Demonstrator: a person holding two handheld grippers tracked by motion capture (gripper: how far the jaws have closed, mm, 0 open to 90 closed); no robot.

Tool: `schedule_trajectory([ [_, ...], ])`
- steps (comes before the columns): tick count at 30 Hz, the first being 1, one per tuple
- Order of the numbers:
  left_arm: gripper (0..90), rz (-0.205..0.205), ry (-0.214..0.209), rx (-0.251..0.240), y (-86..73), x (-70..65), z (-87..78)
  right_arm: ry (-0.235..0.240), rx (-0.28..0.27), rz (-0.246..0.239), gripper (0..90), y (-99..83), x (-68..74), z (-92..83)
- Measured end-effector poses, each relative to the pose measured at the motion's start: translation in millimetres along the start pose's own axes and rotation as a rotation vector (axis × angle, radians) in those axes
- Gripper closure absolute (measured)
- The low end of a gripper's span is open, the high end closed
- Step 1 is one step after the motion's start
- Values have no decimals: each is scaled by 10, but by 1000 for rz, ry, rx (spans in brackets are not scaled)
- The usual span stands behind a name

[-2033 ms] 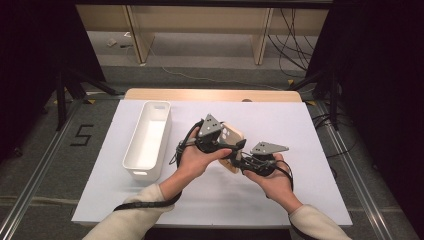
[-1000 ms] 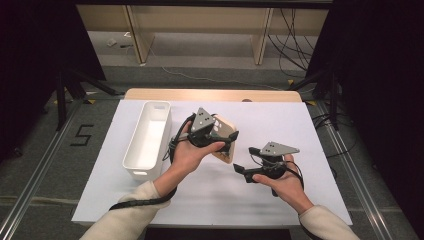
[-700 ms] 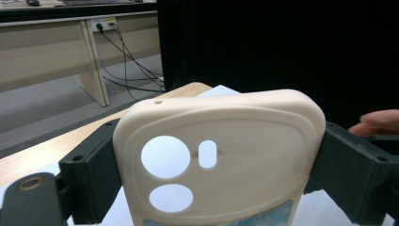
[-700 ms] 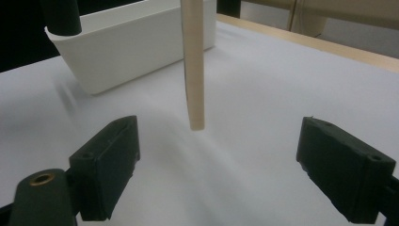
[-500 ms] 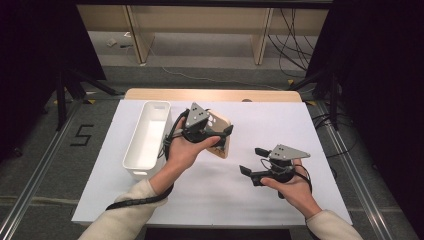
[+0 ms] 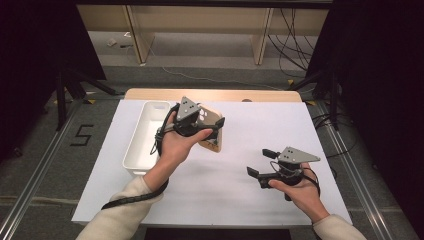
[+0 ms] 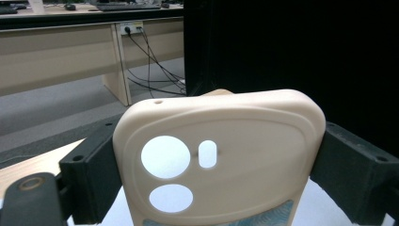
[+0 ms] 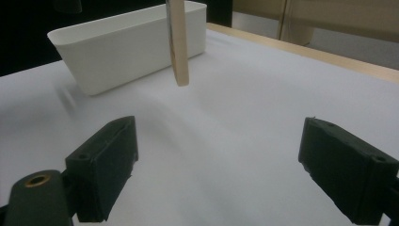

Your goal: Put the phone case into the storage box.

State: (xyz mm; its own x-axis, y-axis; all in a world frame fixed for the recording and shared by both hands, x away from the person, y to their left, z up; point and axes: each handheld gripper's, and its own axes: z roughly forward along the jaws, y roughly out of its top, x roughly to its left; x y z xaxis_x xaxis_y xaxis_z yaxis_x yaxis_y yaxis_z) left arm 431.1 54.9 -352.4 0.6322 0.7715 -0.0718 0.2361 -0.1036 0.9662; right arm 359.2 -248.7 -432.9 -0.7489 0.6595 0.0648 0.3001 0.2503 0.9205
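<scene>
Only readable mark: a black "5" [image 6: 81,135] on floor left of table

Wide open white table [image 6: 235,175] lies between the two hands, free to cross. On the left, the white bin [image 6: 145,137] walls off that side. Just beside it the phone case [image 6: 210,127] hangs clamped in the left gripper [image 6: 212,131], blocking the middle; the right gripper [image 6: 256,162] stands well apart.
</scene>
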Motion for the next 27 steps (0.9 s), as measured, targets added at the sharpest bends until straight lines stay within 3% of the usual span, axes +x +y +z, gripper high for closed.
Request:
schedule_trajectory([
  [12,107,-14,31,-3,69,87,-69,-11,-1,-6,136,-29,-27,-68],
  [27,107,0,75,-7,137,201,-141,-21,-9,8,137,-52,-64,-116],
])
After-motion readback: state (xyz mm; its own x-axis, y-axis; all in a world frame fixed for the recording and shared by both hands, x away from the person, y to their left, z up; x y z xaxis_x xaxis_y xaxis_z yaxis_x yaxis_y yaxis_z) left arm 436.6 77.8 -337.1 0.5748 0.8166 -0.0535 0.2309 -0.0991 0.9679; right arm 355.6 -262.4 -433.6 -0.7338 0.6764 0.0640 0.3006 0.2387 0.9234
